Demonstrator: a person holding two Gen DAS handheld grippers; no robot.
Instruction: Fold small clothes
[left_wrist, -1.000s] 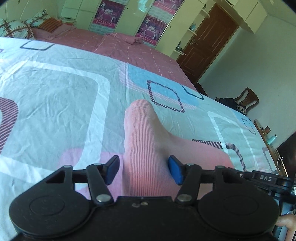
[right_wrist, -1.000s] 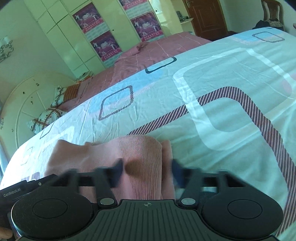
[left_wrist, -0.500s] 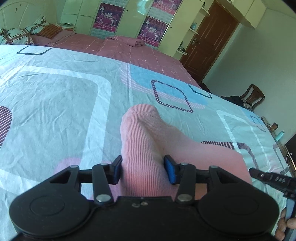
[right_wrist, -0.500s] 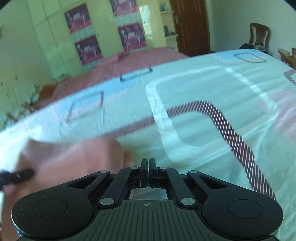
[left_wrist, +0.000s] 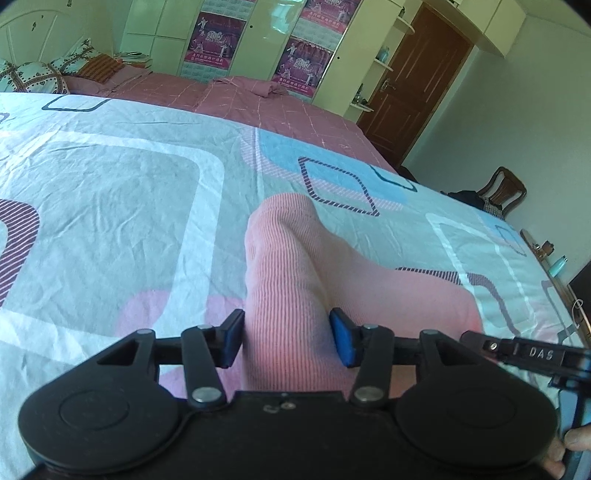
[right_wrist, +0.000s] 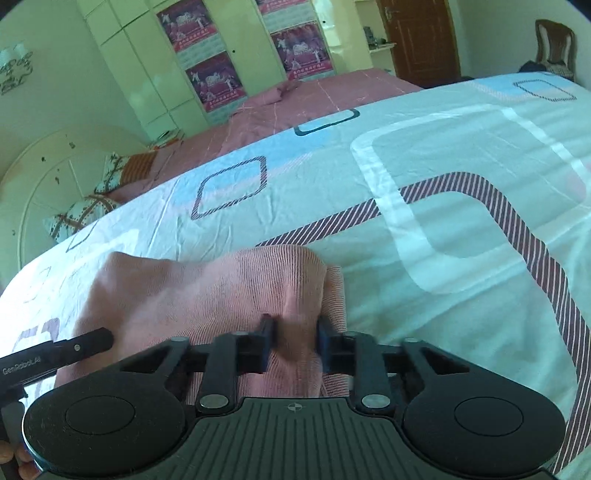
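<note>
We see the pink ribbed garment (left_wrist: 291, 280) lying on the bed's patterned sheet (left_wrist: 110, 206). The left gripper (left_wrist: 286, 338) has its fingers clamped on a raised fold; the right gripper (right_wrist: 293, 341) has just been opening, fingers apart around a bunched edge

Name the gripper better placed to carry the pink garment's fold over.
Left. The left gripper already pinches a raised ridge of the pink garment between its pads. The right gripper has just been opening its jaws over the cloth, which lies between them ungripped.
</note>
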